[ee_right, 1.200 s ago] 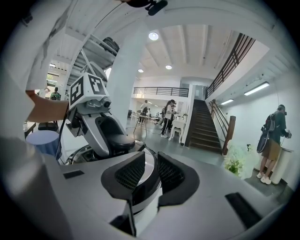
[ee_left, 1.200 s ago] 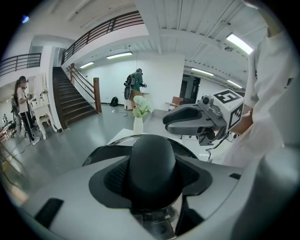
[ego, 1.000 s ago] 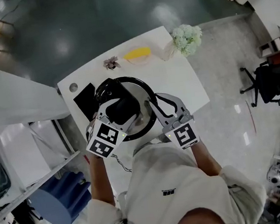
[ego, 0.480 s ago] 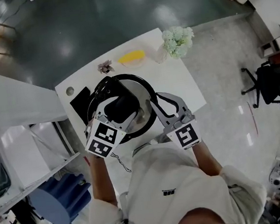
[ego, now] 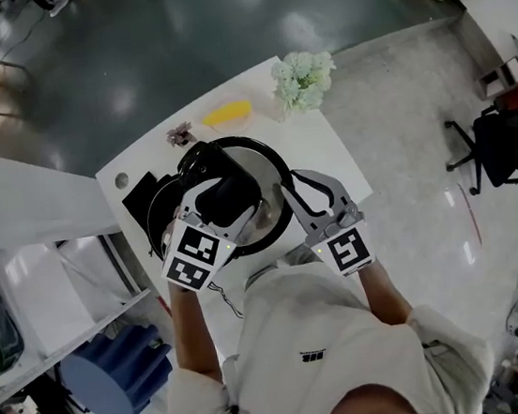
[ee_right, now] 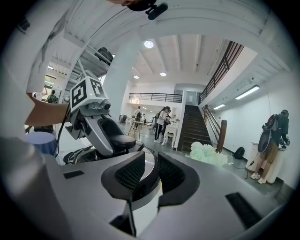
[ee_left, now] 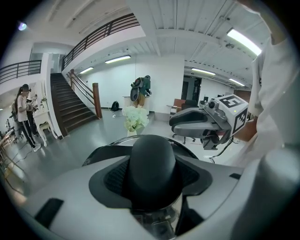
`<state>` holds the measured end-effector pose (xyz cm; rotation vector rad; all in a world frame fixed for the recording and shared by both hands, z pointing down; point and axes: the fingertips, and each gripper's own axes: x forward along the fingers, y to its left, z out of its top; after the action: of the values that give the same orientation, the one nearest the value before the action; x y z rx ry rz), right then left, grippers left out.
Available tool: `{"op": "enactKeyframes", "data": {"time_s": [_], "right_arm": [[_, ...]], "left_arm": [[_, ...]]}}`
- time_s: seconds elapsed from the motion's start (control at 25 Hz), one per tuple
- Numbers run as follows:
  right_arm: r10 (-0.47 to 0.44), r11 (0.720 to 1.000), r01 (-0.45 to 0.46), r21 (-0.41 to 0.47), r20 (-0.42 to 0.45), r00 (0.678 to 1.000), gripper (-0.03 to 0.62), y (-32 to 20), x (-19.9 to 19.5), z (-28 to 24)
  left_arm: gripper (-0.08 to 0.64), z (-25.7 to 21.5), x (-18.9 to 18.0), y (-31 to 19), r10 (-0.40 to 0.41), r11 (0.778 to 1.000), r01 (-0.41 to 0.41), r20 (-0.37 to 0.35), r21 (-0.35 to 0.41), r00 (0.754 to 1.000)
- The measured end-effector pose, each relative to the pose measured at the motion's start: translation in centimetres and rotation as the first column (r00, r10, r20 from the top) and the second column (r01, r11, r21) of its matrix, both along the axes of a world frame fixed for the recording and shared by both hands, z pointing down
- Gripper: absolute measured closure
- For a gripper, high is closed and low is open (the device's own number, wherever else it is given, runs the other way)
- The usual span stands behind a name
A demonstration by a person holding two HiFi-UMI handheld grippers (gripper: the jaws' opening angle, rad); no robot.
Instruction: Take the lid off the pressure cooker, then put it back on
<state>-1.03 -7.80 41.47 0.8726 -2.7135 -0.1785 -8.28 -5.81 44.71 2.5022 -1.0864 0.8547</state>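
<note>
The pressure cooker lid (ego: 257, 175), shiny steel with a black rim, hangs over the white table (ego: 332, 149), held by both grippers. My left gripper (ego: 224, 194) is shut on the lid's black dome knob (ee_left: 152, 164), which fills the space between its pads. My right gripper (ego: 288, 195) is shut on the lid's right rim (ee_right: 149, 161), pinched edge-on between its pads. The dark cooker body (ego: 149, 216) peeks out from under the lid's left side; most of it is hidden.
At the table's far edge are a bunch of pale flowers (ego: 302, 77), a yellow item (ego: 226, 114) and a small pinkish item (ego: 179, 133). A blue barrel (ego: 115, 372) and shelving stand at the lower left. An office chair (ego: 497, 146) is at the right.
Both grippers have carried the lid together to the right across the table. More of the dark cooker body now shows at the lid's left. Neither grip has changed.
</note>
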Motion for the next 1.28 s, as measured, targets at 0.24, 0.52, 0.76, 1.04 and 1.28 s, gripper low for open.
{"op": "enactKeyframes", "data": {"time_s": [0.24, 0.52, 0.76, 1.04, 1.28], "right_arm": [[0.020, 1.000, -0.020, 0.005, 0.002, 1.000, 0.514, -0.8, 2.5, 0.0], [0.055, 0.998, -0.056, 0.010, 0.012, 0.998, 0.514, -1.5, 5.5, -0.1], [0.087, 0.996, -0.087, 0.005, 0.011, 0.996, 0.514, -2.1, 8.1, 0.1], [0.111, 0.994, -0.111, -0.011, -0.003, 0.994, 0.514, -2.8, 11.0, 1.0], [0.117, 0.993, -0.117, -0.034, -0.011, 0.993, 0.514, -3.1, 12.7, 2.1]], "left_arm": [[0.273, -0.2, 2.8, -1.1, 0.017, 1.000, -0.017, -0.008, 0.003, 1.000], [0.273, -0.2, 5.7, -2.3, 0.026, 1.000, -0.026, -0.016, 0.002, 1.000], [0.273, 0.0, 8.5, -3.1, 0.049, 0.999, -0.049, -0.019, -0.003, 0.999], [0.273, 1.3, 11.7, -4.0, 0.065, 0.998, -0.066, -0.020, -0.024, 0.998], [0.273, 3.0, 13.6, -4.5, 0.057, 0.997, -0.058, -0.018, -0.041, 0.998]]}}
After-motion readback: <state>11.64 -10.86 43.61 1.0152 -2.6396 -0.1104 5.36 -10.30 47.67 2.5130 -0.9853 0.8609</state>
